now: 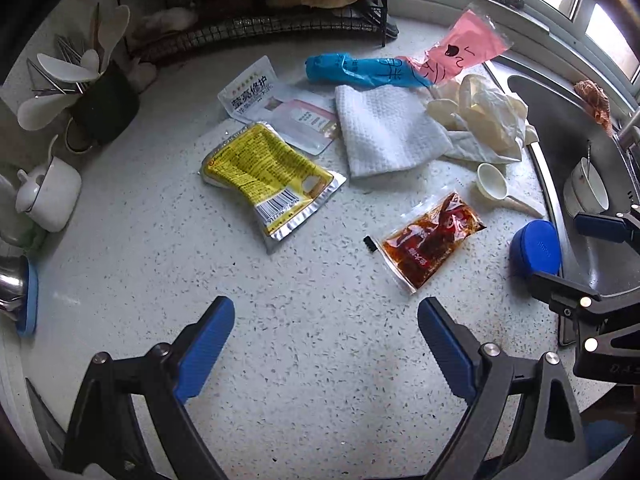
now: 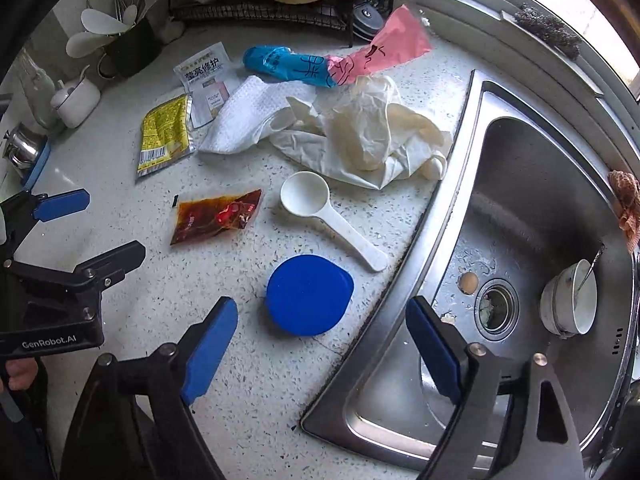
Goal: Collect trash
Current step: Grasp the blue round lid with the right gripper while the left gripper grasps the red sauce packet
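Litter lies spread over the speckled counter: a yellow foil pouch (image 1: 272, 176), a red sauce packet (image 1: 432, 240), a white sachet (image 1: 276, 108), a blue and pink plastic bag (image 1: 360, 70), a paper towel (image 1: 384, 136), crumpled cream gloves (image 1: 488, 120) and a white scoop (image 1: 496, 192). My left gripper (image 1: 324, 312) hovers open over bare counter, just short of the sauce packet. My right gripper (image 2: 322, 308) is open above a blue lid (image 2: 310, 294); the lid sits between the fingertips, but the pads stand clear of it.
A steel sink (image 2: 520, 184) takes up the right side, with a bowl (image 2: 568, 304) in it. A wire rack (image 1: 280, 12) stands at the back. A utensil holder (image 1: 104, 108) and a white lidded pot (image 1: 48, 192) line the left edge.
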Demonstrator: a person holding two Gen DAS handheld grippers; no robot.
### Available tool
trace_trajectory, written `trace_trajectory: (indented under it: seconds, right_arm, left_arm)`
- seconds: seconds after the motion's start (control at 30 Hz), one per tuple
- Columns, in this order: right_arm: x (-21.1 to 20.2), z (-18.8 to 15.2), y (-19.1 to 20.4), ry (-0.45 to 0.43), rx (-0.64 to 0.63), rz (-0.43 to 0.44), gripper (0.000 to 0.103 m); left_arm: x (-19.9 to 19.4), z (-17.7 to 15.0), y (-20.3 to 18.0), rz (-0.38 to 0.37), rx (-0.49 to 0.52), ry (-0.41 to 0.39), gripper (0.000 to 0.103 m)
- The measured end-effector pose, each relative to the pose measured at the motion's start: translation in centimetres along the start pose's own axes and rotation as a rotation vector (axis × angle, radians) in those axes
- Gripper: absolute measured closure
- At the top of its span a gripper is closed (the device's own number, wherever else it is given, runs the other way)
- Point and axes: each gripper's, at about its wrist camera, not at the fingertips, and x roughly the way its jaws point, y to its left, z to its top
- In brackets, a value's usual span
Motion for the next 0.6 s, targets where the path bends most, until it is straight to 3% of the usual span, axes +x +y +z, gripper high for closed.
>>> trace_trajectory:
  seconds: [0.17,0.33,0.43,0.6]
  right_arm:
    - [1.5,0.6,0.4,0.038,-0.028,0.016,0.036]
    - [1.7,0.8,0.9,0.030,-0.028,0.020,0.042]
    - [1.5,0.9,1.4,0.002,-0.029,0.003,0.057]
    - [1.0,0.0,1.3,0.009,0.003,0.045,0.057]
  left_arm:
    - [1.0,-0.1,0.5,-0.024,-0.016,0.020,0.011]
    - [1.1,-0.6,0.7,-0.036,-0.008,0.024,0.011]
    - [0.8,-0.7,0.7,-0.050,0.000,0.027,0.011]
    - [0.0,-0.3,0.2,-0.087,0.042,0.030,0.011]
